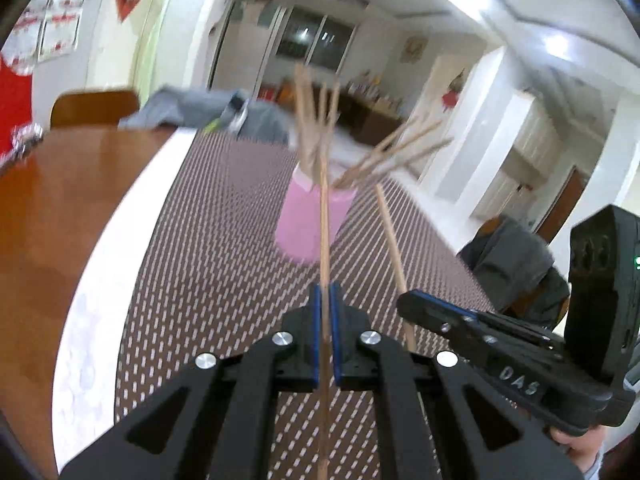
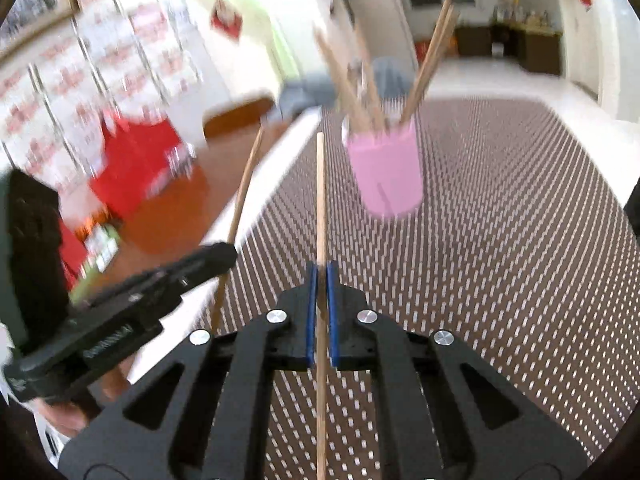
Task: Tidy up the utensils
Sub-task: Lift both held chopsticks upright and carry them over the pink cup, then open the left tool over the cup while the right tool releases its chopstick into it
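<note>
A pink cup (image 1: 310, 222) stands on the brown patterned mat (image 1: 208, 248) and holds several wooden chopsticks (image 1: 316, 128) that fan out. My left gripper (image 1: 325, 292) is shut on one wooden chopstick (image 1: 324, 232) that points toward the cup. My right gripper (image 2: 321, 272) is shut on another chopstick (image 2: 320, 200), short of the cup (image 2: 386, 172). Each gripper shows in the other's view: the right one (image 1: 408, 300) at the right with its chopstick (image 1: 390, 236), the left one (image 2: 224, 254) at the left with its chopstick (image 2: 242, 200).
The mat lies on a white cloth (image 1: 100, 280) over a wooden table (image 1: 48, 208). A wooden chair back (image 1: 94, 106) and grey clothing (image 1: 192, 110) sit beyond the table's far edge. A chair with a grey garment (image 1: 516, 260) stands at the right.
</note>
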Demonstrator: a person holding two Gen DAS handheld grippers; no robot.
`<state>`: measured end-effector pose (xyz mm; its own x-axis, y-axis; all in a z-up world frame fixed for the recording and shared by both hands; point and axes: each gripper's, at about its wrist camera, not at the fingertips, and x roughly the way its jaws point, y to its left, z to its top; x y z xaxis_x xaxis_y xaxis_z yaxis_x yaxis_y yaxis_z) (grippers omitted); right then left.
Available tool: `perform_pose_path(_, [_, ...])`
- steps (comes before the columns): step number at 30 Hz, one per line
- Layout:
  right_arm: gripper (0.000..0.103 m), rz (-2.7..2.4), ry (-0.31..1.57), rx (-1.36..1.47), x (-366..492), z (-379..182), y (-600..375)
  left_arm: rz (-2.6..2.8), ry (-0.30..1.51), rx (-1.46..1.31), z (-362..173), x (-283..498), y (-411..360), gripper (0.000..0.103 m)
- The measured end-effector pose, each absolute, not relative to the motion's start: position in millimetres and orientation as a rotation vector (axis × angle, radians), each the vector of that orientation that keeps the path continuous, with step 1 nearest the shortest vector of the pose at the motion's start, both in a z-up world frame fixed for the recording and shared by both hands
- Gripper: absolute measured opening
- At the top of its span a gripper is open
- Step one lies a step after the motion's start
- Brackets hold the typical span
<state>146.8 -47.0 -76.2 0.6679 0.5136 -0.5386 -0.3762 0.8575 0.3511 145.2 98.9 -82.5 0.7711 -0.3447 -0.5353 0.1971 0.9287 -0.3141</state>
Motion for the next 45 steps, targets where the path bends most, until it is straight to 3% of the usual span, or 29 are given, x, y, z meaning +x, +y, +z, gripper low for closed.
perform_pose_path(11, [0.006,0.462,0.238,0.313,154,-23,-82,-0.373,0.311,-0.215,-15,170,71,0.005])
perform_pose_path(21, [0.006,0.359,-0.09,0.298,188,-14,-66,-0.361,0.102,-0.26,6,212,69,0.005])
perform_pose_path(33, [0.006,0.355,-0.127,0.317,255,-39,-54,-0.253,-0.015,-0.39,-27,288,95,0.005])
perform_pose_path(45, [0.006,0.333,-0.132,0.258,271,-46,-49,-0.222,-0.005,-0.444,-49,327,96,0.005])
